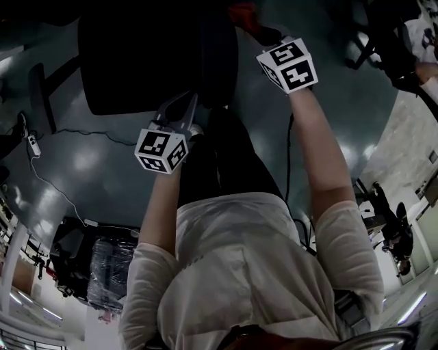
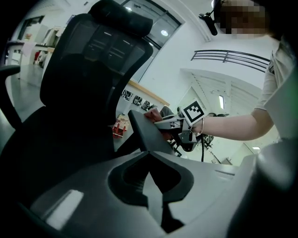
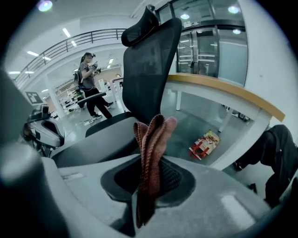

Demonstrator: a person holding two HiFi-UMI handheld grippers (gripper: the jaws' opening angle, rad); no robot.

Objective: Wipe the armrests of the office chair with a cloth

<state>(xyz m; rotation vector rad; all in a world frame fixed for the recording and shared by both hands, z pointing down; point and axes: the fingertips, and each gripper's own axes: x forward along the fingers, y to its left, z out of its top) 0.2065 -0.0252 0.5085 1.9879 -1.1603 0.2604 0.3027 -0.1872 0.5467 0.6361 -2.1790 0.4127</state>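
1. At the far left, the second armrest (image 1: 37,96) of the black office chair (image 1: 154,55) stood apart from both grippers, with a cable (image 1: 48,181) trailing across the grey floor (image 1: 89,160) beside it.
2. The left gripper (image 1: 179,109) (image 2: 150,183) sat near the person's body at the chair's near edge. Its jaws were drawn together with nothing visible between them, and the tips pointed along the dark armrest (image 2: 145,135) just ahead.
3. In the left gripper view, the chair's tall mesh backrest (image 2: 88,60) rose on the left of that armrest.
4. Farther along to the right, the right gripper (image 1: 263,34) (image 2: 156,122) (image 3: 149,186) had its jaws clamped on a reddish cloth (image 3: 151,148) (image 2: 151,115) (image 1: 243,12). The cloth stuck out past the tips in folds and lay against the far end of the armrest.
5. At the right, a red packet (image 3: 205,144) lay on the floor below a wood-topped counter (image 3: 223,88).
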